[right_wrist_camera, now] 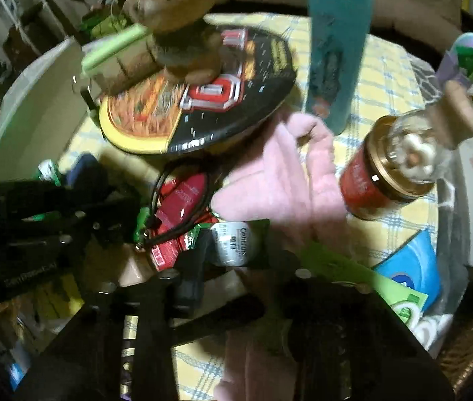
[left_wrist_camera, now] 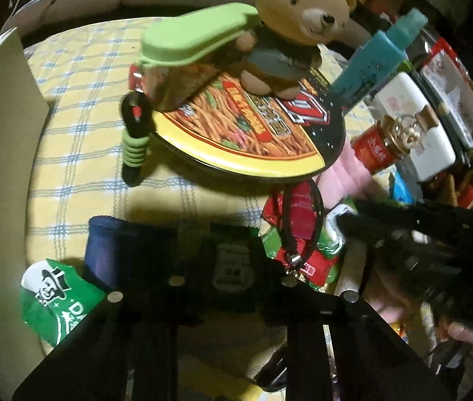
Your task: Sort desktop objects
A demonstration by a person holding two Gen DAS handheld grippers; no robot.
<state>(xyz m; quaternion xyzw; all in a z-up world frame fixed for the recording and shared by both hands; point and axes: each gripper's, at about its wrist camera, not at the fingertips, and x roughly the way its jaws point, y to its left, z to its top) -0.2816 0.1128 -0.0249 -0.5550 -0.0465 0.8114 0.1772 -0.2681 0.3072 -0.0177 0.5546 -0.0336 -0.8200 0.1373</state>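
1. Two items are in hand at the near edge of the bench (left_wrist_camera: 79,153): a dark, watch-like piece (left_wrist_camera: 231,269) with a grey face, and a small white bottle (right_wrist_camera: 233,244) lying on its side among the red sachets (left_wrist_camera: 303,234).
2. The left tool (left_wrist_camera: 229,257) is drawn in around the dark piece and seems to pinch it, though shadow hides the contact. The right tool (right_wrist_camera: 236,267) is pressed nearly together on the white bottle.
3. Judgement: before lifting, check that each grip sits across the body of its item. The bottle is round and may roll out of a pinch near its end.
4. A black cord (left_wrist_camera: 316,207) loops over the sachets just beside both tools. Raise straight up and slowly, so the cord or a sachet does not come along.
5. The two tools are close together. Lift one first, or draw them apart as they rise.
6. Further out stands a noodle bowl (left_wrist_camera: 253,133) with a toy bear (left_wrist_camera: 290,33) perched on its lid, and a red jar (left_wrist_camera: 377,150) lies beside a pink cloth (right_wrist_camera: 286,183). Keep the carry path low and clear of the bear, which looks easy to topple.
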